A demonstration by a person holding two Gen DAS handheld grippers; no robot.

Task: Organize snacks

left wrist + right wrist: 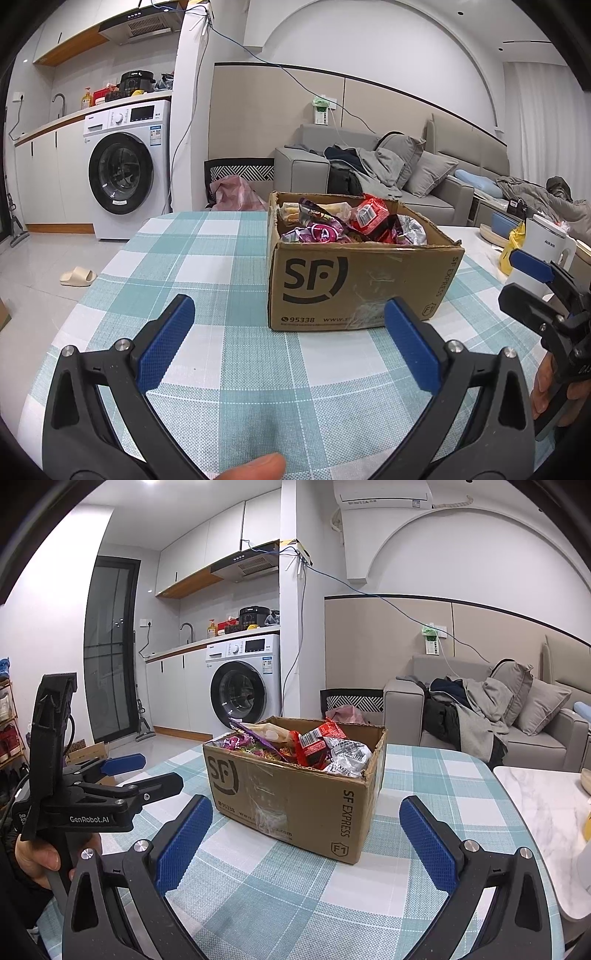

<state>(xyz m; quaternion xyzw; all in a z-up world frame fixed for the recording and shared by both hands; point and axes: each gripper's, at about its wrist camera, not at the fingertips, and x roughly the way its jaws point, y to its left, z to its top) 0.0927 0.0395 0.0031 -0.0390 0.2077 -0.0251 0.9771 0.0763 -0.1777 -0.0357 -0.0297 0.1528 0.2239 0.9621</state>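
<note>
A brown SF Express cardboard box (354,288) stands open on the checked tablecloth (229,369); it also shows in the right wrist view (295,801). It is filled with several snack packets (347,225), purple, red and silver (314,749). My left gripper (288,317) is open and empty, just short of the box's front left. My right gripper (306,819) is open and empty, facing the box's near corner. The right gripper shows at the right edge of the left wrist view (535,280), the left gripper at the left of the right wrist view (144,771).
A white marble table (546,812) adjoins the checked one on the right, with a white kettle (543,240) and a yellow bag (513,243). A washing machine (125,166) and a grey sofa (424,177) stand beyond. A slipper (77,276) lies on the floor.
</note>
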